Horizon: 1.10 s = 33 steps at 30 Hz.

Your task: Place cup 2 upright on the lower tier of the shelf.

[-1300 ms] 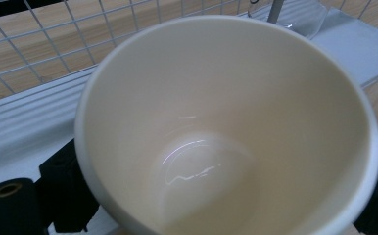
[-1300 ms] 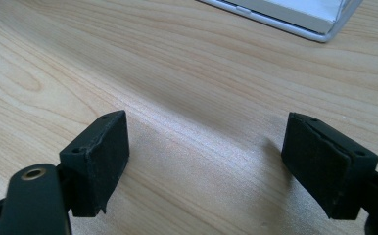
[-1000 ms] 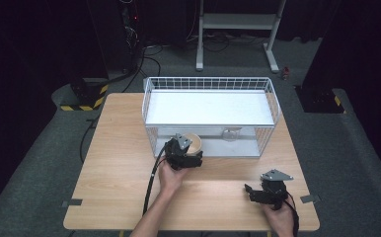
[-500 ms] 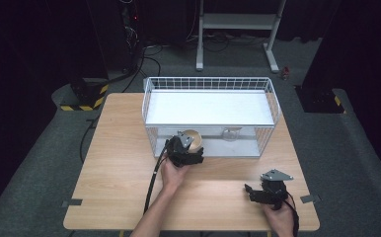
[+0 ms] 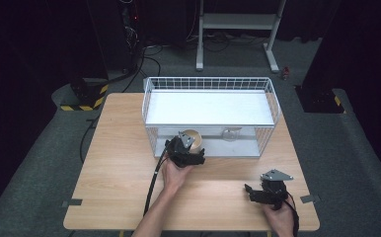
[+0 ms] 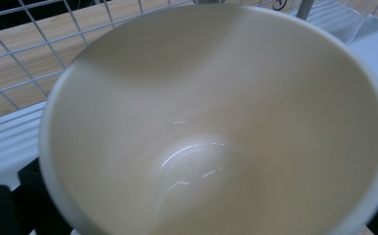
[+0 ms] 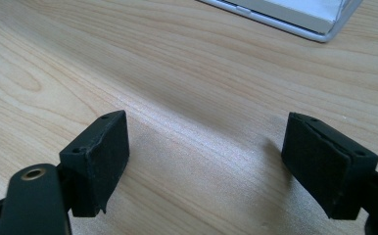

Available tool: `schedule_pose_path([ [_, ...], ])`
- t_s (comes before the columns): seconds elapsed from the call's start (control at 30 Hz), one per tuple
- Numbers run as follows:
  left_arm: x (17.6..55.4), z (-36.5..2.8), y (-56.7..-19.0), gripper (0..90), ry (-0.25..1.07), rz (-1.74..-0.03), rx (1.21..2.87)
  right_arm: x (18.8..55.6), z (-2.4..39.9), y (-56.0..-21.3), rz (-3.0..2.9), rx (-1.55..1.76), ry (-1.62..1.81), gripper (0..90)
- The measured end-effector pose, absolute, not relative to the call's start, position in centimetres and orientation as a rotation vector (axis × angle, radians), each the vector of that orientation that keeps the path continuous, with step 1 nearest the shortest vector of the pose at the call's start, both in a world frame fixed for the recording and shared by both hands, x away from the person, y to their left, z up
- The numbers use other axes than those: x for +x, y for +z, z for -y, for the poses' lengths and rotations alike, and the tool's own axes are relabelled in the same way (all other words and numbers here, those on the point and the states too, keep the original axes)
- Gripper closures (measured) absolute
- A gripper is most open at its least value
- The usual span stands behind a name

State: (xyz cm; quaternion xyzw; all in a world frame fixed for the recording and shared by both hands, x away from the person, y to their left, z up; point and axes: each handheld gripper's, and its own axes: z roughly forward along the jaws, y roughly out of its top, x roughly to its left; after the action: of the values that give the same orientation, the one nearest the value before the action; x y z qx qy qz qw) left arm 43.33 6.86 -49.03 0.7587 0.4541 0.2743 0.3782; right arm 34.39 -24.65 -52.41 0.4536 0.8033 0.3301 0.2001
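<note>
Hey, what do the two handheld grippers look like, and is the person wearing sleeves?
Both the left gripper and right gripper are black, each topped by a grey three-cornered plate and trailing a black cable. The right one has blocky black pads. The forearms are bare, with no sleeves.

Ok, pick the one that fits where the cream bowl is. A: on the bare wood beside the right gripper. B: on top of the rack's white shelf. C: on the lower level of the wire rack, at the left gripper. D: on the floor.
C: the bowl sits under the white shelf of the wire rack, right in front of the left gripper.
</note>
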Motion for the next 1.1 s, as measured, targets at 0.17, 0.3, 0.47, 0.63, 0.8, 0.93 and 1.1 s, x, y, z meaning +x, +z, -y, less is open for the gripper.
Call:
schedule_pose_path([
  [0.17,43.1,-6.9,-49.0,0.1,0.717,-1.144,1.96,34.4,24.7,-52.4,-2.245,1.268,0.923,18.1],
  [0.3,43.0,-6.9,-48.9,0.1,0.713,-1.153,1.947,34.4,24.7,-52.4,-2.247,1.262,0.923,18.1],
  [0.47,42.9,-7.0,-48.9,0.1,0.721,-1.166,1.955,34.4,24.7,-52.4,-2.246,1.268,0.923,18.1],
  [0.63,42.8,-7.1,-48.9,0.2,0.702,-1.187,1.964,34.4,24.7,-52.4,-2.247,1.264,0.923,18.1],
  [0.8,42.5,-7.3,-49.0,0.3,0.695,-1.198,1.977,34.4,24.7,-52.4,-2.246,1.268,0.923,18.1],
  [0.93,42.3,-7.5,-49.2,3.2,0.693,-1.222,1.983,34.4,24.7,-52.4,-2.247,1.267,0.924,18.1],
  [1.1,41.8,-7.8,-49.4,7.2,0.674,-1.212,1.991,34.5,24.6,-52.4,-2.247,1.262,0.925,18.2],
])
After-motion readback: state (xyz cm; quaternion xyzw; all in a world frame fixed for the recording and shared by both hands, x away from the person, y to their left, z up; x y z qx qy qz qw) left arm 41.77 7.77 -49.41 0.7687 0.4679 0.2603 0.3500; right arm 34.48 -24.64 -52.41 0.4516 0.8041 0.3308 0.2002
